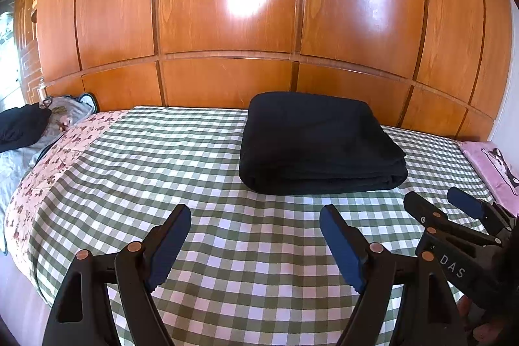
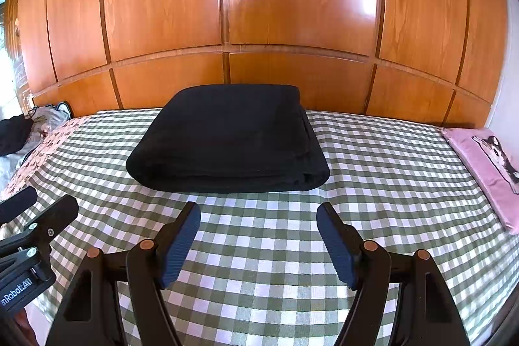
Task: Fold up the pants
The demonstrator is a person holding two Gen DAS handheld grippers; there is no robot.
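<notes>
Black pants (image 1: 319, 145) lie folded in a thick rectangular stack on the green checked bedspread (image 1: 207, 171), near the wooden wardrobe. They also show in the right wrist view (image 2: 227, 141). My left gripper (image 1: 256, 216) is open and empty, hovering over the bedspread in front of the stack. My right gripper (image 2: 259, 213) is open and empty, just in front of the stack's near edge. The right gripper also shows at the right of the left wrist view (image 1: 438, 200); the left gripper shows at the left of the right wrist view (image 2: 42, 203).
A wooden wardrobe (image 1: 227, 21) stands behind the bed. A pink cloth with a cat print (image 2: 486, 164) lies at the bed's right edge. A black garment (image 1: 19, 125) and grey floral fabric (image 1: 65, 112) lie at the far left. A pink floral sheet (image 1: 48, 171) covers the left bed edge.
</notes>
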